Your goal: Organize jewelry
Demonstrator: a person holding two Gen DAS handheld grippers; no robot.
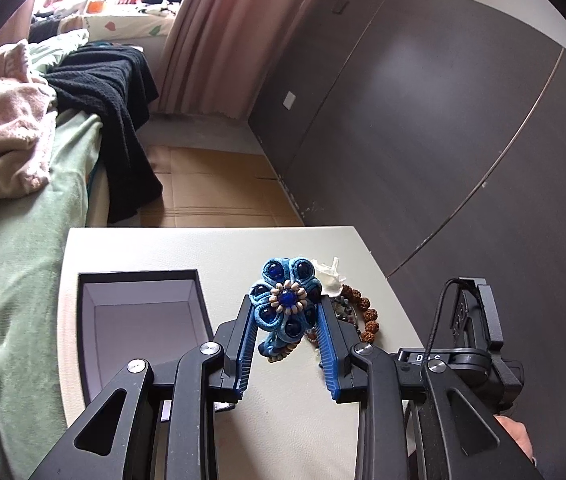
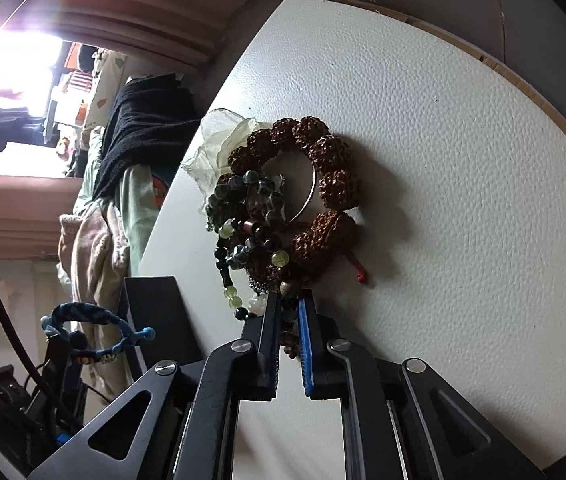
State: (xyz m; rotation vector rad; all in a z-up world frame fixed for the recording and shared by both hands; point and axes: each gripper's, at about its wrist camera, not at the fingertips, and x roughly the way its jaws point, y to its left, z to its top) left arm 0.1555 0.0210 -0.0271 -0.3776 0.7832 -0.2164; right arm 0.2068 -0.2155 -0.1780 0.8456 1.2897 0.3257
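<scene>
The left gripper [image 1: 288, 312] is clamping a blue fabric flower bracelet with a blue bead centre [image 1: 286, 298], lifted just right of the open black box with pale lining [image 1: 143, 312]. The right gripper [image 2: 288, 312], beyond the box, is pinching a dark beaded strand [image 2: 288, 316] in the pile beside the brown knobbly-seed bracelet [image 2: 323, 184] on the white textured table [image 2: 463, 200].

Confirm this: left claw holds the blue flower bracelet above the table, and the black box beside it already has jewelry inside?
Not quite. The left claw does hold the blue flower bracelet, but the black box shows nothing inside where the left wrist view sees into it.
</scene>
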